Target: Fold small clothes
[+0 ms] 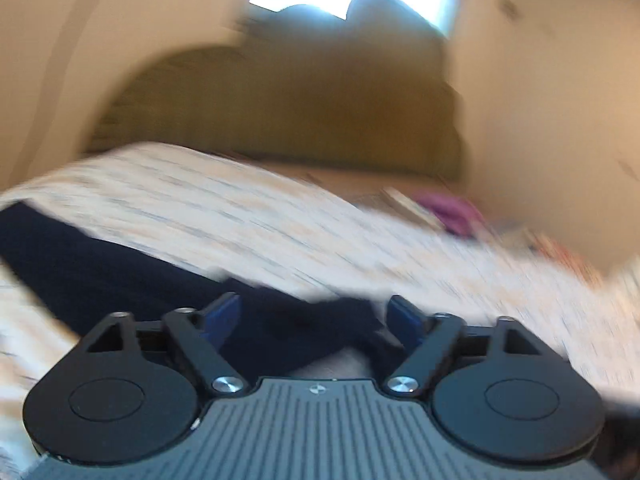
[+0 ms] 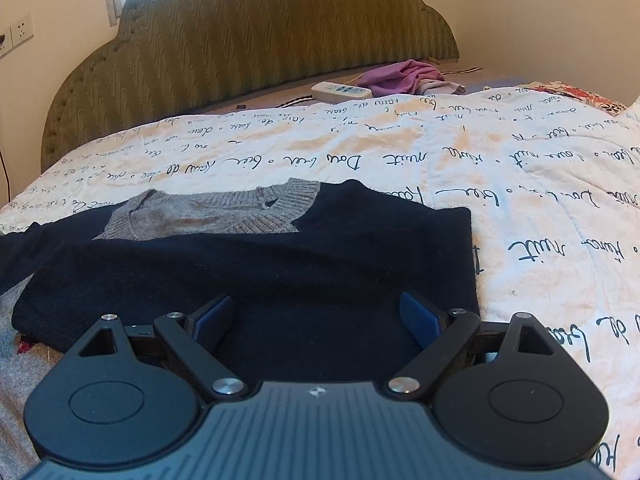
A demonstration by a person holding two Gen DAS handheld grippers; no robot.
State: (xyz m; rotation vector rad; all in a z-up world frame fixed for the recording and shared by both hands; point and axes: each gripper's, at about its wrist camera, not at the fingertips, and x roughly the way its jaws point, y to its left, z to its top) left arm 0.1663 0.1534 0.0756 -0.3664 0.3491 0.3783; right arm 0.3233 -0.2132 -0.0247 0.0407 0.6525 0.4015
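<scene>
Navy sweater (image 2: 248, 272), grey ribbed collar (image 2: 208, 216); white quilt (image 2: 520, 184), black script print; olive zigzag headboard (image 2: 248, 40).

Count on bed: 1 dark sweater (image 2: 256, 264) with grey collar; 1 white power strip (image 2: 340, 91); 1 purple cloth heap (image 2: 404, 76); 1 script-printed quilt (image 2: 540, 208); 1 green headboard (image 2: 256, 36). Wall: 2 sockets (image 2: 16, 36) visible.

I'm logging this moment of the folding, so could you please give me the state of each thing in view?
Navy sweater: flat on the quilt, partly folded, grey collar showing.
Left gripper: jaws open, over dark fabric; view blurred.
Right gripper: jaws open, over the sweater.
Purple garment: crumpled by the headboard.
Power strip: lying flat.
</scene>
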